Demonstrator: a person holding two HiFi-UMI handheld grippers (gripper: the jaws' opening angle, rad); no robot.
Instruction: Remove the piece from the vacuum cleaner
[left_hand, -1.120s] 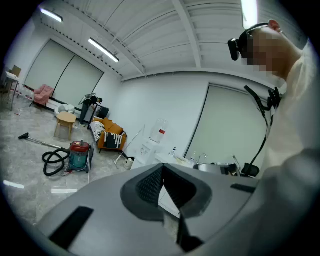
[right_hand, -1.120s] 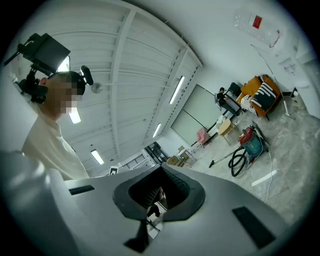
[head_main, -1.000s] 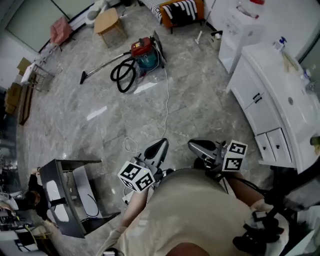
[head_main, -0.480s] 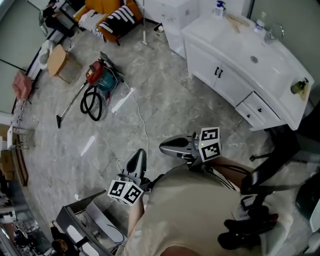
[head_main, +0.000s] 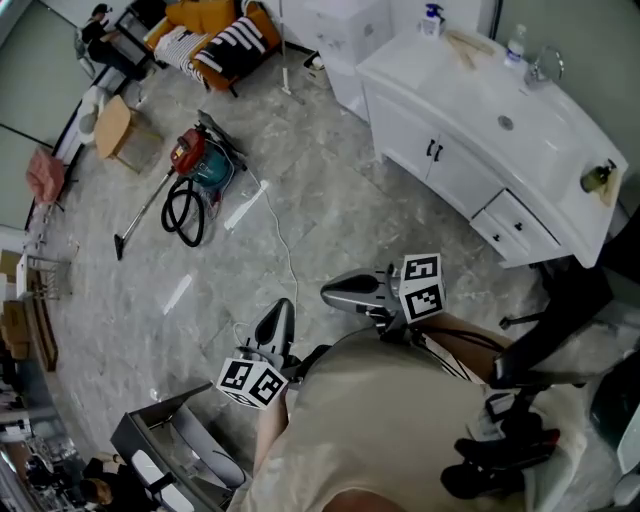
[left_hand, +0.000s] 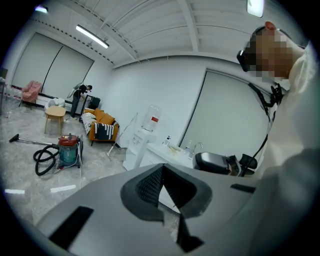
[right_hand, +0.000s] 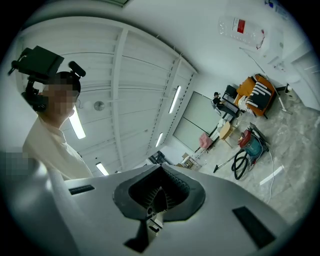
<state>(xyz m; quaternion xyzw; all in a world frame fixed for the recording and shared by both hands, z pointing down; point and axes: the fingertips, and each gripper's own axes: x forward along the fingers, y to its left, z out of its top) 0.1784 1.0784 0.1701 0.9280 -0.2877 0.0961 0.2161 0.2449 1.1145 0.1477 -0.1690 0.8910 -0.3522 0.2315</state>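
Vacuum cleaner (head_main: 200, 160) near the floor's far left edge, well apart from the person

The outlook has swung since a second ago, so the sink cabinet (head_main: 470, 130) now shows whole at right; left gripper (head_main: 281, 309) and right gripper (head_main: 329, 292) each pressed together, pinching nothing; a white cord (head_main: 285, 250) trails over the floor between.

**Vac well off, both grippers close to body**

Red-and-teal vacuum cleaner (head_main: 200, 158) sits on grey marble floor (head_main: 340, 200), upper left, well apart from the person. Black hose (head_main: 183, 215) is coiled just beside it, and the wand (head_main: 145, 212) runs off toward lower left. White cord (head_main: 283, 240) trails from the vac toward the grippers. Left gripper (head_main: 281, 306) & right gripper (head_main: 329, 293) stick out in front of a beige shirt (head_main: 390, 430), jaws together on both. White sink cabinet (head_main: 470, 150) at right. Orange chair (head_main: 215, 35) w/ striped cushion at top.
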